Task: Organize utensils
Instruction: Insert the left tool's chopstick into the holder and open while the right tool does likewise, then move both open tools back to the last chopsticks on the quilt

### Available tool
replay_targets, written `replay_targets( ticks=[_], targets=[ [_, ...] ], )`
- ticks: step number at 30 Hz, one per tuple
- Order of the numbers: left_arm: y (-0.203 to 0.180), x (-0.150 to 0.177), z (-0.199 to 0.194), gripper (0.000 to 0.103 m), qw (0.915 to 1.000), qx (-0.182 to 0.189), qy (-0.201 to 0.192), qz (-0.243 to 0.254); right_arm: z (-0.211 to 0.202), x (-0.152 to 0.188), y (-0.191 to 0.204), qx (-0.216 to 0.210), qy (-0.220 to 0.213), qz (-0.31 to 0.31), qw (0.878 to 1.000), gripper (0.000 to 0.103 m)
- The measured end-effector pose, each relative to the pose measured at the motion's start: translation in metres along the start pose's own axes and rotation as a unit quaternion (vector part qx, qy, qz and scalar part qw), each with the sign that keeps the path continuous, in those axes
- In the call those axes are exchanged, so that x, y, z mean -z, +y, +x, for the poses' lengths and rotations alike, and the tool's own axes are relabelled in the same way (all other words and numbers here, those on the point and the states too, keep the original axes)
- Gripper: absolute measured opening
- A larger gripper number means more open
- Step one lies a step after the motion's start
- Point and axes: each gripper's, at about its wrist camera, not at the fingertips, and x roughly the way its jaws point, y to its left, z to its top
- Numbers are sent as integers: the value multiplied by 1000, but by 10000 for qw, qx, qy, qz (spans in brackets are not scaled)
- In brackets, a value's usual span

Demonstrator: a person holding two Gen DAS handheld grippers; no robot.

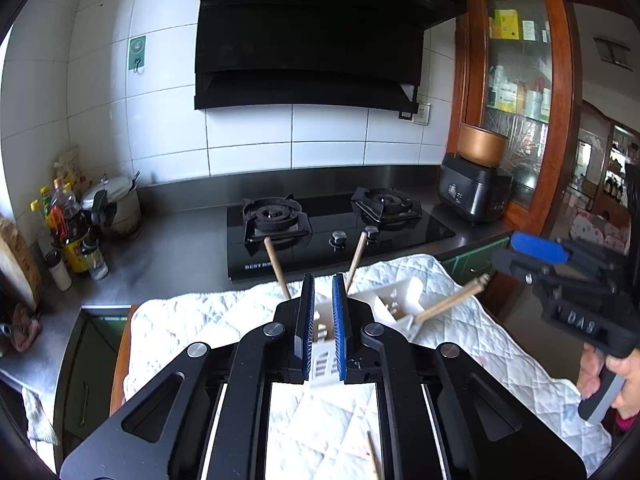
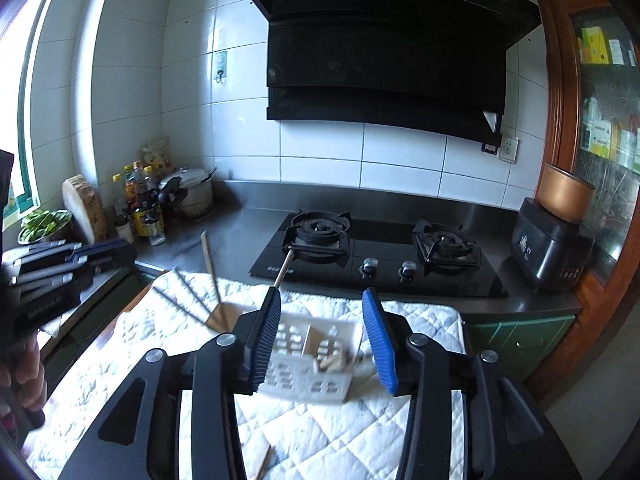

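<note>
A white slotted utensil holder (image 2: 308, 360) stands on a white quilted cloth (image 2: 420, 328). Wooden handles (image 2: 210, 272) lean out of it toward the stove, and one wooden-handled utensil (image 1: 448, 300) rests in its right compartment (image 1: 396, 300). A loose chopstick (image 2: 264, 460) lies on the cloth near me. My right gripper (image 2: 322, 294) is open and hangs short of the holder, with nothing between its blue pads. My left gripper (image 1: 323, 280) is shut to a thin slit and empty; the holder shows through the slit. In the right wrist view the left gripper (image 2: 124, 254) is off to the table's left.
Behind the cloth is a black two-burner gas stove (image 1: 320, 232) set in a steel counter. A black rice cooker (image 1: 474, 192) with a copper pot stands at the right. Bottles (image 1: 68, 224) and a lidded pot (image 1: 116, 204) crowd the left corner. A person's hand (image 1: 600, 372) holds the right gripper.
</note>
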Motion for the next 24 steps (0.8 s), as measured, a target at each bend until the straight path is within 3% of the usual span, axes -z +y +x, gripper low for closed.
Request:
replay_targets(
  ticks=[2, 4, 9, 15, 20, 24],
  targets=[
    [2, 12, -14, 15, 10000, -5, 11, -34, -9, 20, 8, -13, 133, -47, 9999, 44],
    [4, 26, -27, 33, 9999, -89, 22, -82, -16, 43, 15, -95, 295, -62, 9995, 44],
    [3, 65, -55, 34, 9997, -236, 58, -14, -26, 102, 36, -179, 650, -49, 9977, 44],
    [11, 108, -71, 43, 9993, -252, 190, -185, -25, 165, 62, -376, 1093, 89, 9933, 44],
    [17, 143, -73, 61, 9981, -328, 351, -382, -19, 205, 81, -537, 1435, 350, 9876, 41],
    [22, 170, -68, 67, 9960, -458, 543, -543, -11, 230, 94, -613, 1705, 483, 9823, 35]
  ],
)
